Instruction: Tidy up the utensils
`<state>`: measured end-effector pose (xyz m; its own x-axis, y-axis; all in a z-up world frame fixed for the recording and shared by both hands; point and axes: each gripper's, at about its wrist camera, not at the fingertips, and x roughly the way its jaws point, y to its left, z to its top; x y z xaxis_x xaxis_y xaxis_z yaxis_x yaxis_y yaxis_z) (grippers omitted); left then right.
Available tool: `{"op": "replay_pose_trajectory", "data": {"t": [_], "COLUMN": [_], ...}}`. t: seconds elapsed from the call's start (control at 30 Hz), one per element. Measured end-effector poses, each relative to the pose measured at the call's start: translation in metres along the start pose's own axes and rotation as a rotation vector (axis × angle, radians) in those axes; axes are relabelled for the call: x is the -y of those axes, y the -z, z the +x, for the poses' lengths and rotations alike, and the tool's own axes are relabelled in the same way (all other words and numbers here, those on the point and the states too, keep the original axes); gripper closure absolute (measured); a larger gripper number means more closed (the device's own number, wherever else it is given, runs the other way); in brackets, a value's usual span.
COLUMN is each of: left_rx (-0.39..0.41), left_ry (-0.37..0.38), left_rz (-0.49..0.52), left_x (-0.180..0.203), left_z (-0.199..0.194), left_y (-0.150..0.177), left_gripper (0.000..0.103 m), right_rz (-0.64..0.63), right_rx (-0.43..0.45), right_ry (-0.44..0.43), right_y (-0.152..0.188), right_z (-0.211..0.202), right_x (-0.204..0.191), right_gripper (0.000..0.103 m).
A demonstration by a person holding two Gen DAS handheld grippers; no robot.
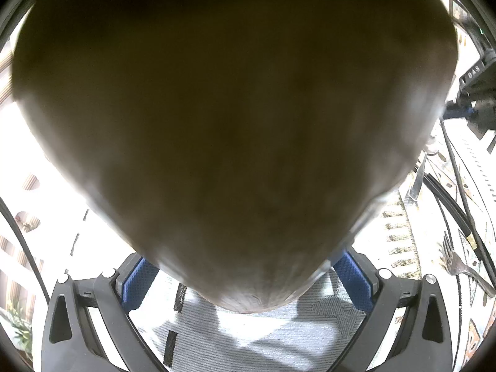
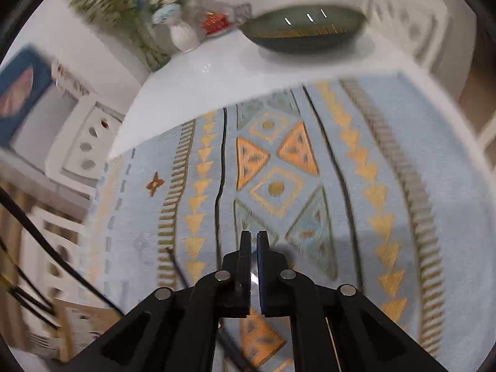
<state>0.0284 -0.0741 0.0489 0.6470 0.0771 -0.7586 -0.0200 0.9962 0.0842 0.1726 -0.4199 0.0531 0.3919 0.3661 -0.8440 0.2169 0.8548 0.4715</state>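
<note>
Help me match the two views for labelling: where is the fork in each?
Left wrist: fork at lower right edge, right of the brown object, on the patterned cloth.
Right wrist: no fork clearly visible.
Shared landmark: the patterned cloth.

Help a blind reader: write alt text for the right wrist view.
The right gripper is shut on something thin and shiny, above a pale blue mat with orange triangles on a white table; a dark bowl and flower vase stand beyond, blurred.

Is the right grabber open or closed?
Closed. The right grabber has its two black fingers almost touching, with something thin and shiny pinched between them.
</note>
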Motion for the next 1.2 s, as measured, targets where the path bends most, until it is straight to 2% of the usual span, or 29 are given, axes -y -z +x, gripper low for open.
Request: {"op": "replay_pose_trajectory", "data": {"t": [0.03, 0.07, 0.1, 0.17, 0.2, 0.23, 0.33, 0.4, 0.47, 0.5, 0.57, 0.6, 0.67, 0.73, 0.83, 1.0, 1.2], "left_rx": [0.0, 0.0, 0.0, 0.0, 0.0, 0.0, 0.0, 0.0, 0.0, 0.0, 0.0, 0.0, 0.0, 0.0, 0.0, 0.0, 0.0], "left_ry": [0.0, 0.0, 0.0, 0.0, 0.0, -0.001, 0.0, -0.001, 0.001, 0.001, 0.001, 0.001, 0.001, 0.002, 0.002, 0.001, 0.001], "left_rz": [0.0, 0.0, 0.001, 0.0, 0.0, 0.0, 0.0, 0.0, 0.0, -0.001, -0.001, -0.001, 0.0, -0.001, 0.0, 0.0, 0.0], "left_x": [0.0, 0.0, 0.0, 0.0, 0.0, 0.0, 0.0, 0.0, 0.0, 0.0, 0.0, 0.0, -0.001, -0.002, -0.001, -0.001, -0.001], "left_z": [0.0, 0.0, 0.0, 0.0, 0.0, 0.0, 0.0, 0.0, 0.0, 0.0, 0.0, 0.0, 0.0, 0.001, 0.0, 0.0, 0.0], "left_y": [0.0, 0.0, 0.0, 0.0, 0.0, 0.0, 0.0, 0.0, 0.0, 0.0, 0.0, 0.0, 0.0, -0.001, -0.001, -0.001, -0.001], "left_gripper": [0.001, 0.001, 0.001, 0.001, 0.001, 0.001, 0.001, 0.001, 0.001, 0.001, 0.001, 0.001, 0.001, 0.001, 0.001, 0.001, 0.001], "right_rz": [0.131, 0.228, 0.296, 0.328, 0.306, 0.27, 0.137, -0.072, -0.249, -0.328, -0.376, -0.365, -0.304, -0.267, -0.243, -0.205, -0.215], "right_rx": [-0.09, -0.159, -0.202, -0.234, -0.219, -0.206, -0.188, -0.168, -0.117, -0.081, -0.062, -0.062, -0.075, -0.061, 0.013, 0.077, 0.182], "right_ry": [-0.055, -0.099, -0.143, -0.177, -0.16, -0.128, 0.045, 0.24, 0.364, 0.39, 0.354, 0.321, 0.205, 0.151, 0.07, -0.011, -0.143], "right_y": [0.004, 0.01, 0.017, 0.026, 0.027, 0.026, 0.025, 0.03, 0.043, 0.05, 0.055, 0.054, 0.047, 0.043, 0.043, 0.047, 0.048], "right_z": [0.01, 0.02, 0.028, 0.037, 0.036, 0.036, 0.041, 0.052, 0.063, 0.064, 0.063, 0.061, 0.054, 0.043, 0.011, -0.026, -0.071], "right_x": [0.017, 0.029, 0.038, 0.04, 0.036, 0.029, -0.004, -0.045, -0.072, -0.082, -0.086, -0.083, -0.071, -0.059, -0.048, -0.038, -0.047], "right_gripper": [0.089, 0.072, 0.067, 0.065, 0.065, 0.065, 0.065, 0.063, 0.063, 0.066, 0.082, 0.085, 0.099, 0.099, 0.099, 0.099, 0.099]}}
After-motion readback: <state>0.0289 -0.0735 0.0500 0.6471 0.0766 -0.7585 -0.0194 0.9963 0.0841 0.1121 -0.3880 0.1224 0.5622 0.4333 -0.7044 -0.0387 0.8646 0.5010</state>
